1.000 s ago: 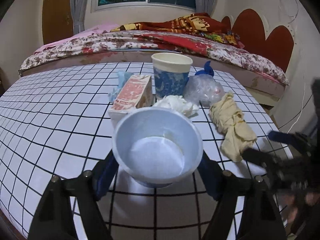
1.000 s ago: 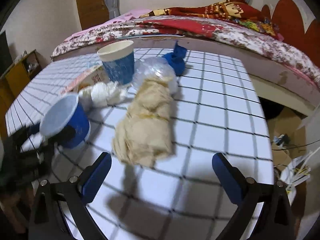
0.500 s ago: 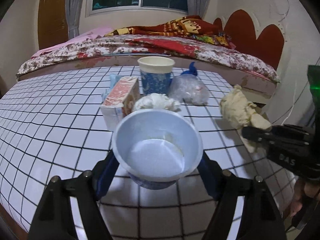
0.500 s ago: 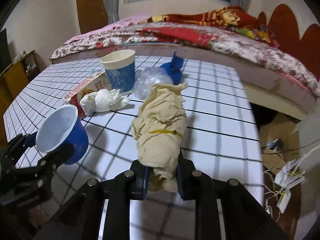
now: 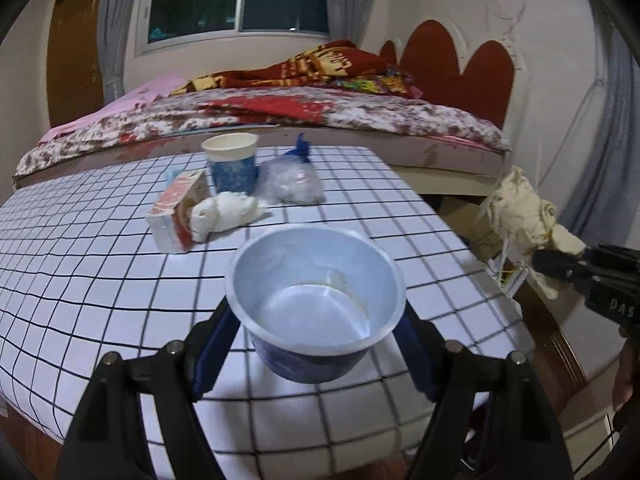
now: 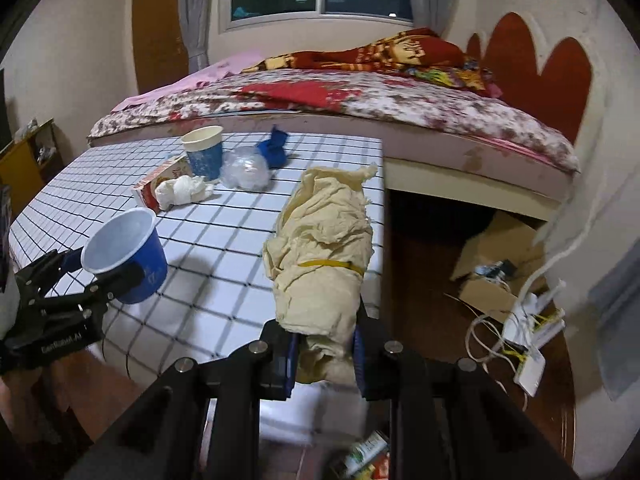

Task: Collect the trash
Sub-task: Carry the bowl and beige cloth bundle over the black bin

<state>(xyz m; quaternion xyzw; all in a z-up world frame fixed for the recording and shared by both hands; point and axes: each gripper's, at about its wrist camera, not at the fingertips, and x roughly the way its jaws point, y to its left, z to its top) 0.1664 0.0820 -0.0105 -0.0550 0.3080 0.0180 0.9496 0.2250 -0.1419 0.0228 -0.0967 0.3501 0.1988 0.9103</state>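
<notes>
Both hands were loaded up – the left gripper [image 5: 316,324] was clamped around an empty blue cup [image 5: 316,300], held upright over the near edge of the gridded table [image 5: 100,264]. The right gripper [image 6: 324,356] was pinched tight on a beige crumpled bundle [image 6: 324,256], lifted out past the table edge at 3 o'clock, probably heading for a bin. A carton [image 5: 178,212], white wad [image 5: 224,214], paper cup [image 5: 232,162] and plastic bag [image 5: 290,182] sat at 12 o'clock – not yet collected.
</notes>
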